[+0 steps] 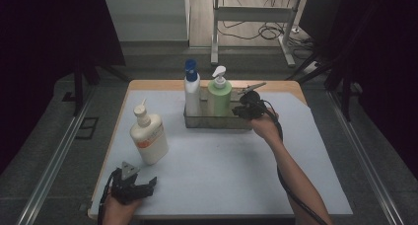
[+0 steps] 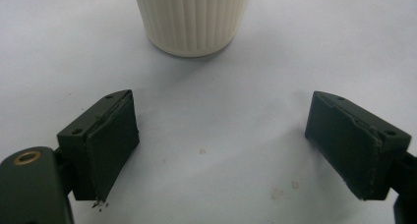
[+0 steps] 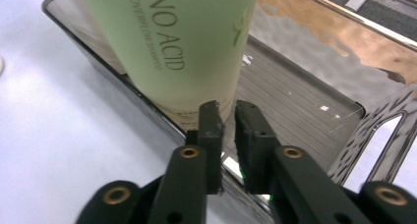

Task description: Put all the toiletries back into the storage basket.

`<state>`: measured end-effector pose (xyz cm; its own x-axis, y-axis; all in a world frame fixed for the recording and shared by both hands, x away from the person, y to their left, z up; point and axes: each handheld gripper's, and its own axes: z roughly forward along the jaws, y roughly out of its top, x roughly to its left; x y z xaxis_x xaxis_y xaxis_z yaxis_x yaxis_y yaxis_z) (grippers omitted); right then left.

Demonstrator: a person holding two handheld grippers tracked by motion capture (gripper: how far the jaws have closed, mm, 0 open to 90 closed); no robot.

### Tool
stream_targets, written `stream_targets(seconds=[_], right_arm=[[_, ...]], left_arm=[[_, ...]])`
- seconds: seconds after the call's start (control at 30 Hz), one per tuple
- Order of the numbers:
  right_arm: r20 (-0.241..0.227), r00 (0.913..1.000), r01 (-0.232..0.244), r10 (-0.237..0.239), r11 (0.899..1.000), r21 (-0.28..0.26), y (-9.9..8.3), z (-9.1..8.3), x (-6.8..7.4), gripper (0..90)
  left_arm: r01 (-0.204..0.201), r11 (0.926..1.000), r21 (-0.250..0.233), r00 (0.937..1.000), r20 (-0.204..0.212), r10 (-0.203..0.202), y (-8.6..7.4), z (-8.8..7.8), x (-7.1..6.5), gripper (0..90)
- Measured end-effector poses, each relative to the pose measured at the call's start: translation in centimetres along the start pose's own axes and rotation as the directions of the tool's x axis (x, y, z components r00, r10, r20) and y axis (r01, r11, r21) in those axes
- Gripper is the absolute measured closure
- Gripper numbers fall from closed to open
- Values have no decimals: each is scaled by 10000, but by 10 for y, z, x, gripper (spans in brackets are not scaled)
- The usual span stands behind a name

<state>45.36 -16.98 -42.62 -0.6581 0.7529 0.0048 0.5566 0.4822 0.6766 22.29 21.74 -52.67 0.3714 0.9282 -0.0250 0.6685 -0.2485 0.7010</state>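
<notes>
Presently, at the near left corner of the surface (image 1: 222, 185), the left tongs (image 1: 140, 185) are held low with jaws spread wide and nothing between them; the cream pump bottle (image 1: 149, 136) stands upright just ahead of them, untouched. Further right, a blue-capped bottle (image 1: 192, 89) and a green pump bottle (image 1: 219, 96) stand side by side in the metal tray (image 1: 217, 122) near the far edge. At the tray's right end, the right tongs (image 3: 227, 135) are seen nearly closed over the tray's near wall, beside the green bottle's base; whether the rim is truly pinched cannot be told for certain. If the tray is to be dragged, the rim should be gripped squarely and pulled level and slowly, so that the tall bottles are not tipped.
</notes>
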Motion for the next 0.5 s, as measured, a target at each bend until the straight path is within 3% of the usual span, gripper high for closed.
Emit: stream_targets(seconds=[0.13, 0.5], right_arm=[[197, 9998, -59, 61, 10000, -72, 1, 6, 0, 892], [514, 9984, -235, 230, 9997, 91, 5, 22, -2, 898]], left_arm=[[2, 10000, -3, 10000, 1, -2, 0, 0, 0, 122], [2, 10000, 1, 10000, 3, -2, 0, 0, 0, 122]])
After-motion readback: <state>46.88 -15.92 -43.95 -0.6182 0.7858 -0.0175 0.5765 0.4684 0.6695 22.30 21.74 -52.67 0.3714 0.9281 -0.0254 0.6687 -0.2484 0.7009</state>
